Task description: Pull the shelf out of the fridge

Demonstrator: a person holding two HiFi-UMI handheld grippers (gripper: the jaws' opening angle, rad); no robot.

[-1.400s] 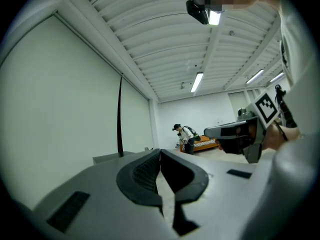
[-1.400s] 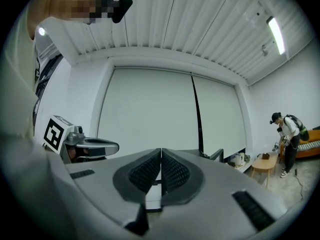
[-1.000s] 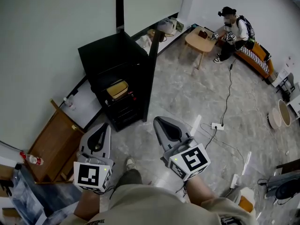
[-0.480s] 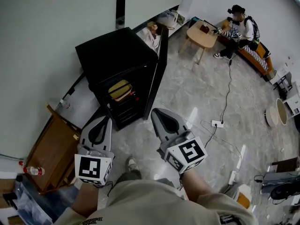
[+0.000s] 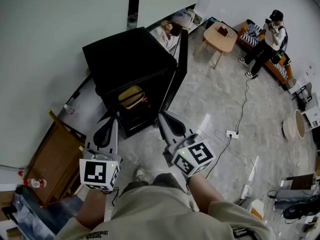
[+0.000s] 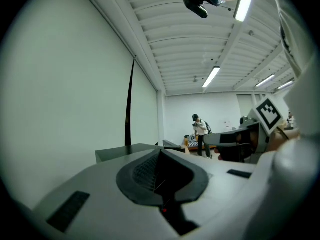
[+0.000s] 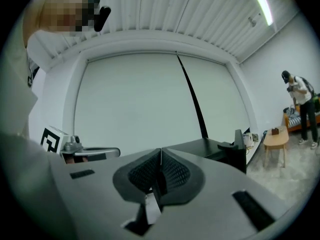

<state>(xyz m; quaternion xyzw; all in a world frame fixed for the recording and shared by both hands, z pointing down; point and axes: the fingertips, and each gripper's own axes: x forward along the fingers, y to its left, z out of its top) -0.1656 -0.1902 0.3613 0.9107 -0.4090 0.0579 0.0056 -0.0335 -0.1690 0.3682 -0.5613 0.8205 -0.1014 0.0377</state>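
Observation:
A low black fridge (image 5: 131, 64) stands by the wall with its door (image 5: 178, 70) swung open to the right. Inside, a shelf (image 5: 134, 105) carries a flat yellow thing (image 5: 130, 95); darker racks lie below it. My left gripper (image 5: 110, 122) is shut and empty, its tip just short of the fridge's lower left front. My right gripper (image 5: 161, 115) is shut too, with nothing in it, its tip beside the door's bottom edge. The left gripper view shows the shut left gripper (image 6: 160, 153) below the fridge top (image 6: 122, 151). In the right gripper view, the right gripper (image 7: 160, 151) points past the fridge (image 7: 205, 146).
A wooden board (image 5: 55, 156) leans at the left with a bottle (image 5: 33, 183) near it. A power strip (image 5: 231, 133) and cables lie on the floor at the right. Further back are a small wooden table (image 5: 221, 36) and a standing person (image 5: 271, 36).
Both grippers have travelled forward to the open fridge front, which now looks nearer. The person at the back has risen from the bench and stepped right.

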